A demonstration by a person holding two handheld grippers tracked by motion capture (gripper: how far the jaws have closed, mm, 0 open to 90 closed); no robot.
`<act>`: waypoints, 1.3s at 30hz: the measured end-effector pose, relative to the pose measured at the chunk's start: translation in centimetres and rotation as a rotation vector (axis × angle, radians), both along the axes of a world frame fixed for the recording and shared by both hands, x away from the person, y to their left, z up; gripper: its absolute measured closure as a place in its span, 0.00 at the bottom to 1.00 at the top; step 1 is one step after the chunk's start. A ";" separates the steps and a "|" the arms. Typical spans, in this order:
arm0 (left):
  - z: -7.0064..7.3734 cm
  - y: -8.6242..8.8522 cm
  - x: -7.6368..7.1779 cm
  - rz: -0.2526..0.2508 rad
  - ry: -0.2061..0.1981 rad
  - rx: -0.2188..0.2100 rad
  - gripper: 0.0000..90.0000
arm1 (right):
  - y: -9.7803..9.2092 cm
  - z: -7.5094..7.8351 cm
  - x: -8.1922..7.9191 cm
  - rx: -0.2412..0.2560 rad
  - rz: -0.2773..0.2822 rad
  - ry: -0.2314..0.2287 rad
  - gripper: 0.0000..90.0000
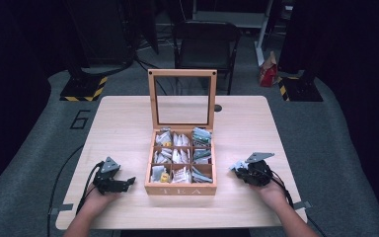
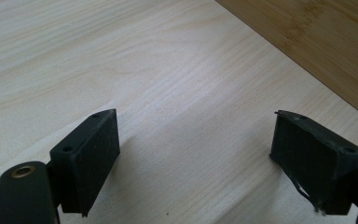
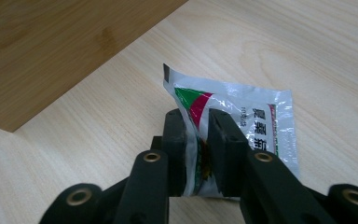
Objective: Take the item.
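Jaws of the right gripper [image 3: 196,135] pinch a silver sachet [image 3: 242,126] over the table [image 1: 246,128] right of the tea box [image 1: 180,187], while the left gripper [image 2: 196,154] gapes wide, holding nothing.

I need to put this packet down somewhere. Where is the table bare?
The table is bare left and right of the tea box, and behind its raised lid. The box's compartments are crowded. The right gripper holds the packet; the left gripper is empty.

Dim, perhaps slightly blurred surroundings
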State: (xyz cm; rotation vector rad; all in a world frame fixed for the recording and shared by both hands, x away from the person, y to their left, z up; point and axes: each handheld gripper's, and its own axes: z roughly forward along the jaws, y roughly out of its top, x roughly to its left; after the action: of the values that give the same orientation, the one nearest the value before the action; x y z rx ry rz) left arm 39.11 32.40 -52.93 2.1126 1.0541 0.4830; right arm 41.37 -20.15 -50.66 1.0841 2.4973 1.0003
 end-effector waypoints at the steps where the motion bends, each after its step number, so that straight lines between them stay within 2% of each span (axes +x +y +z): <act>1: 0.0 0.0 0.0 -0.001 -0.001 0.002 0.17 | 0.0 0.0 0.0 -0.002 0.008 -0.002 0.82; 2: 0.0 0.0 0.0 -0.001 -0.001 0.002 0.17 | 0.0 0.0 0.0 -0.002 0.008 -0.002 0.82; 5: 0.0 0.0 0.0 -0.001 -0.002 0.002 0.17 | 0.1 0.0 -0.1 0.011 0.001 0.001 0.72; 10: 0.0 0.0 0.0 -0.005 -0.003 0.006 0.17 | 0.1 0.1 0.0 0.016 0.000 0.016 0.64; 12: 0.0 0.0 0.0 -0.005 -0.002 0.005 0.17 | 0.1 0.1 0.0 0.021 -0.007 0.007 0.62; 18: 0.0 0.0 0.0 -0.002 -0.001 0.003 0.17 | 0.2 0.5 -0.2 0.032 -0.011 0.009 0.60; 22: 0.0 0.0 0.0 -0.003 -0.002 0.004 0.17 | 0.2 1.2 -0.2 0.046 0.011 -0.008 0.58; 23: 0.0 0.0 0.0 0.000 0.000 -0.001 0.17 | 0.3 1.6 -0.2 0.063 0.010 -0.005 0.57; 32: 0.0 0.0 0.0 -0.002 -0.001 0.003 0.17 | 0.6 2.8 -0.6 0.103 -0.008 -0.028 0.56; 39: 0.0 0.0 0.0 -0.001 0.000 0.002 0.17 | 1.2 3.3 -0.9 0.119 0.026 -0.040 0.56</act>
State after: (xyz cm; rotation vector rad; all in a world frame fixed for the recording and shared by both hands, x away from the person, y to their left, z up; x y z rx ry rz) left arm 39.11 32.41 -52.92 2.1146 1.0524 0.4839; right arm 40.46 -18.97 -47.38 1.0553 2.4535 1.1792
